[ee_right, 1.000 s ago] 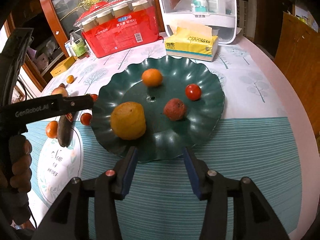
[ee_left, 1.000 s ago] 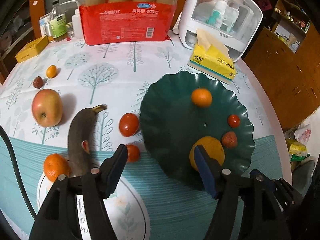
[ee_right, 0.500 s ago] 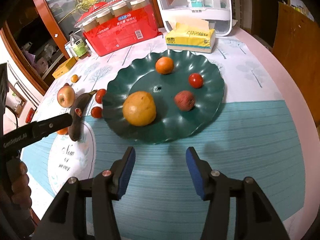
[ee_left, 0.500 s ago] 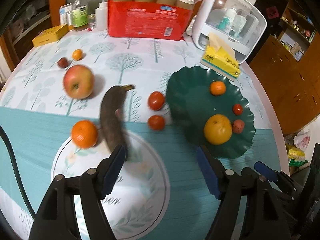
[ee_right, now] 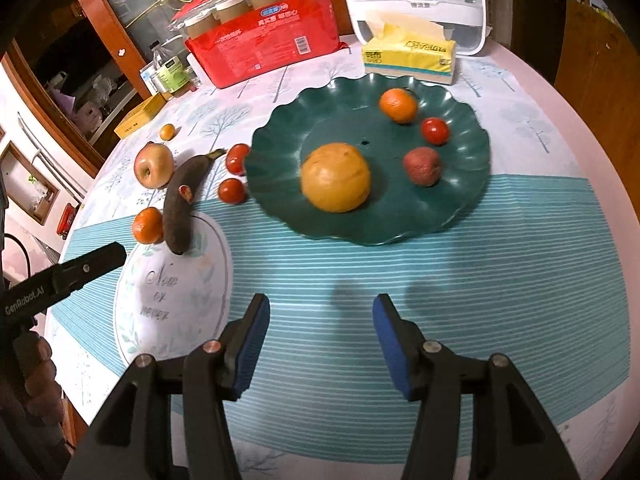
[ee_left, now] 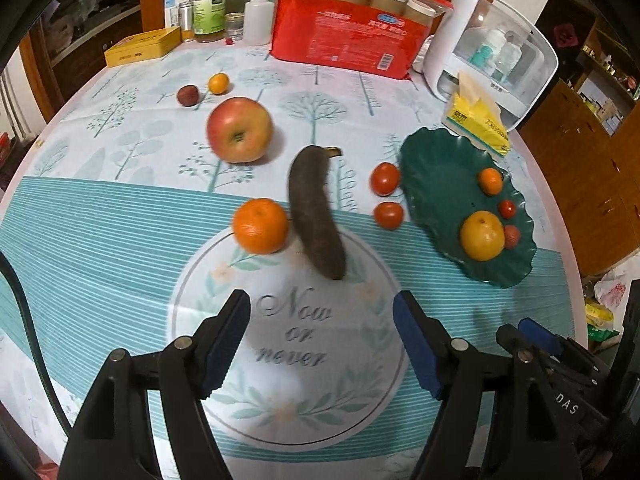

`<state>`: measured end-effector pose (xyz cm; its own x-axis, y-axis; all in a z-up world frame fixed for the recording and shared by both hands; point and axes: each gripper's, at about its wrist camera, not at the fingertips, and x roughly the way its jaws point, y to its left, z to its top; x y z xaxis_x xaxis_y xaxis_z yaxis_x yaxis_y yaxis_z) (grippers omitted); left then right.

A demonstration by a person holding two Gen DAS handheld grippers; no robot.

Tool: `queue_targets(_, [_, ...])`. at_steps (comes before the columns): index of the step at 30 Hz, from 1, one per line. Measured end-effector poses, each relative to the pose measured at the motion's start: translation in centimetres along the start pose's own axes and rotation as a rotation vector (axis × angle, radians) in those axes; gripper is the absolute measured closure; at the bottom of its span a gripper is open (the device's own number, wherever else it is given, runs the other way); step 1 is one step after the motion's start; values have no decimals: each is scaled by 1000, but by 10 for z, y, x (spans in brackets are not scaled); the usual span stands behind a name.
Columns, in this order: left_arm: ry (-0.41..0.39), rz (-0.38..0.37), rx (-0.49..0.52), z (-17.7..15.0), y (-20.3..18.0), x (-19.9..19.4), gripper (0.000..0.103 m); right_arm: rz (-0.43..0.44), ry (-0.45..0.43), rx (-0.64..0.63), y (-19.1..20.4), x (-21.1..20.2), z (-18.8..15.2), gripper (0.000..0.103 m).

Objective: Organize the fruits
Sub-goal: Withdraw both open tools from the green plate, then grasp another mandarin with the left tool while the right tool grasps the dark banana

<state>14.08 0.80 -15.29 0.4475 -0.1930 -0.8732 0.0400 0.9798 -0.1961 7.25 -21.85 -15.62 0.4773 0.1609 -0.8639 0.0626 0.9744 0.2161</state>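
Observation:
A dark green scalloped plate [ee_right: 280,152] holds a large yellow-orange fruit [ee_right: 335,178], a small orange [ee_right: 398,105], a cherry tomato [ee_right: 435,131] and a reddish fruit [ee_right: 422,166]. On the cloth to its left lie two tomatoes [ee_left: 385,178], an overripe dark banana [ee_left: 316,212], a mandarin [ee_left: 261,225], an apple [ee_left: 240,129], a dark red fruit [ee_left: 188,95] and a kumquat [ee_left: 218,83]. My left gripper [ee_left: 320,300] hangs open and empty just short of the banana's near end. My right gripper [ee_right: 321,300] is open and empty over the striped cloth in front of the plate.
Along the back stand a red package of jars [ee_left: 348,36], a white cabinet box [ee_left: 492,52], a yellow tissue pack [ee_left: 476,120], a yellow tin [ee_left: 142,46] and bottles [ee_left: 210,4]. The round table's edge curves close on the right.
My left gripper has swung left, away from the plate, so the banana and mandarin now sit ahead of it. My right gripper has drawn back from the plate. Both jaws stand slightly wider.

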Motion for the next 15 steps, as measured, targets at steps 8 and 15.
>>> queue_targets(8, [33,11,25,7,33,-4,30,15,7,13,35,9,2,49])
queue_targets(15, [55,10,90,19,49,-2,30,30,12,28,61,22,10,44])
